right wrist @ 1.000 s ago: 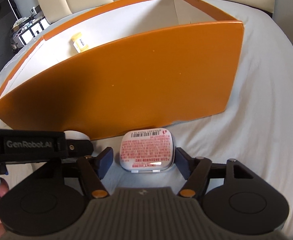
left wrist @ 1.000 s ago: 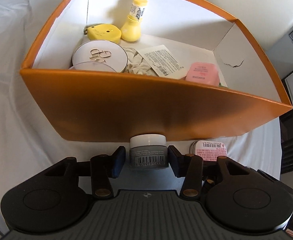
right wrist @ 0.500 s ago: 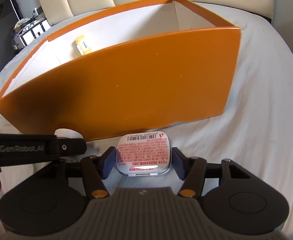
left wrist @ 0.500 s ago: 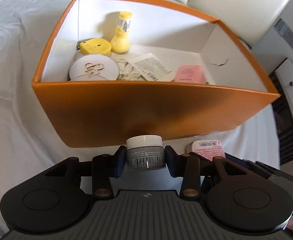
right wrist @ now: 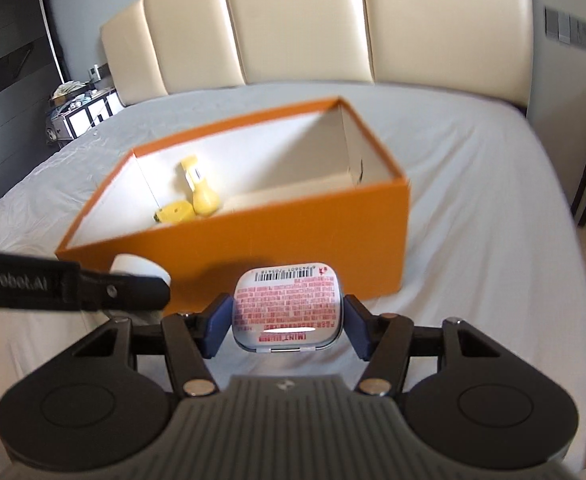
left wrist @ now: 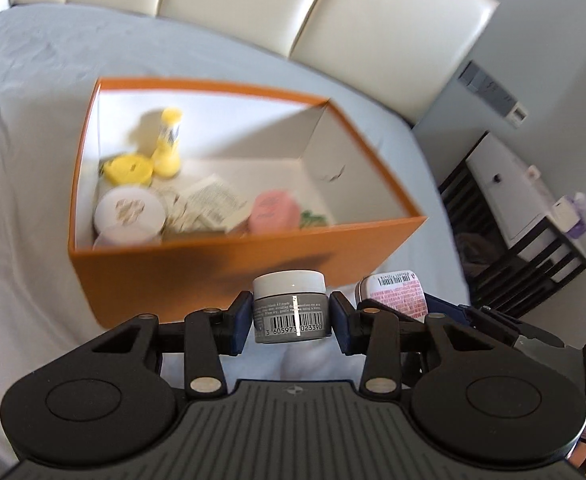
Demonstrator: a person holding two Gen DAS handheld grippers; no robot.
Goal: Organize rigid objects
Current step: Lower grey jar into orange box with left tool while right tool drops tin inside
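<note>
Left tool (left wrist: 291, 314) clamped on small grey jar with white lid (left wrist: 290, 306), lower centre. Right tool (right wrist: 287, 322) clamped on flat white tin with pink print (right wrist: 288, 308). Both raised before open orange cardboard box (right wrist: 293, 240) on bed, likely for dropping inside.

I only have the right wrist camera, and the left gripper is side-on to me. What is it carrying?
Observer: A small grey jar with a white lid. The left gripper has just closed its jaws on it.
Operator: What lies behind the box's near wall?
Observer: A pink case inside the orange box.
Operator: Anything else?
Observer: A round white compact in the near left corner.
</note>
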